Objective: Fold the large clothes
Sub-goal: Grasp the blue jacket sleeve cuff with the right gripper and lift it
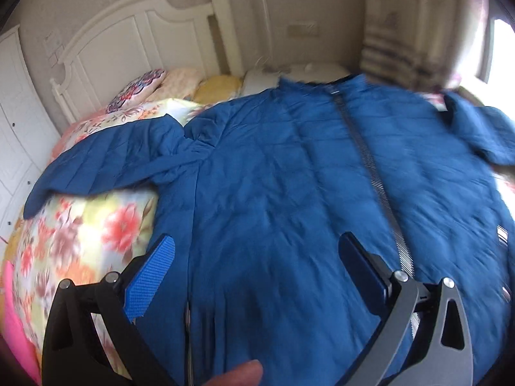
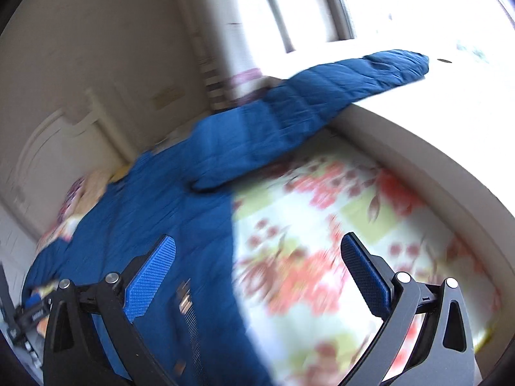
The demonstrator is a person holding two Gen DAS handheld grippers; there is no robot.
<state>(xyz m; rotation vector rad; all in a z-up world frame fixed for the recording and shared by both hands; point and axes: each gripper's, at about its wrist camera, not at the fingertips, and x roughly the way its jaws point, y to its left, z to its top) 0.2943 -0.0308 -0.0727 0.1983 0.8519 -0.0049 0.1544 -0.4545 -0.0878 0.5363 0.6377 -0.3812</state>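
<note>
1 jacket, hem cut off, blurred

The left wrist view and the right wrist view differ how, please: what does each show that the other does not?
Only the left wrist view shows the grey zipper, the white panelled headboard, the pillows and the open left gripper. Only the right wrist view shows one sleeve reaching onto the bright window ledge, and the open right gripper. Both show the blue quilted jacket on the floral bedcover.

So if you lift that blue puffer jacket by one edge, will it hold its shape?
Probably not: the blue quilted jacket lies creased and limp on the floral bedspread, so it should droop. Its puffy quilting suggests lightness; one sleeve would likely dangle.
</note>
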